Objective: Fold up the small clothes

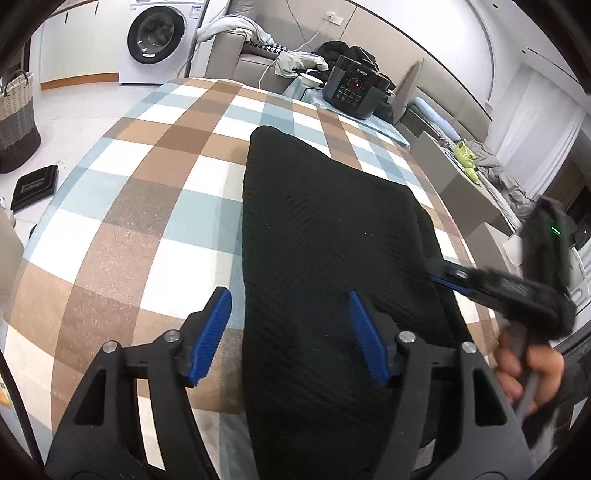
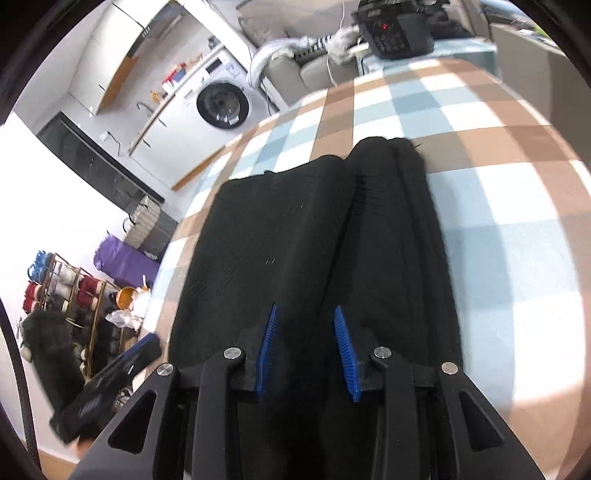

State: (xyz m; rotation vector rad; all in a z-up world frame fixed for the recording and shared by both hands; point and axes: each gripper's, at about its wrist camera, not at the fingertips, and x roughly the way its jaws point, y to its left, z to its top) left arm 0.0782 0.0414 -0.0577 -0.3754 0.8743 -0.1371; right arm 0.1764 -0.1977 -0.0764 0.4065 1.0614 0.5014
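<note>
The left gripper point(image 1: 290, 332) is wide open and holds nothing; its blue pads point(image 1: 210, 334) straddle the near left edge of a black garment point(image 1: 325, 236), one pad over the checked cloth point(image 1: 147, 206), the other over the knit. The garment lies flat on that brown, white and pale blue cloth, running straight ahead from the gripper. To its right, the right gripper point(image 1: 439, 275) is blurred, its tip at the garment's right edge, and a hand point(image 1: 528, 373) grips its handle. Beyond the cloth's far edge, ahead and right, a black cooker point(image 1: 354, 86) reads "SUPOR" above a red light. Far ahead to the left stands a washer point(image 1: 159, 37), with a woven basket point(image 1: 16, 118) at the left. In the right wrist view, the right gripper point(image 2: 304, 350) is partly open above the garment point(image 2: 258, 236), nothing visibly between its pads point(image 2: 266, 350); whether they touch the fabric cannot be told. The garment's right side is folded over in a long raised strip ahead. The left gripper point(image 2: 146, 347) is a blur at lower left. The cooker's point(image 2: 391, 27) writing is unreadable here.
</note>
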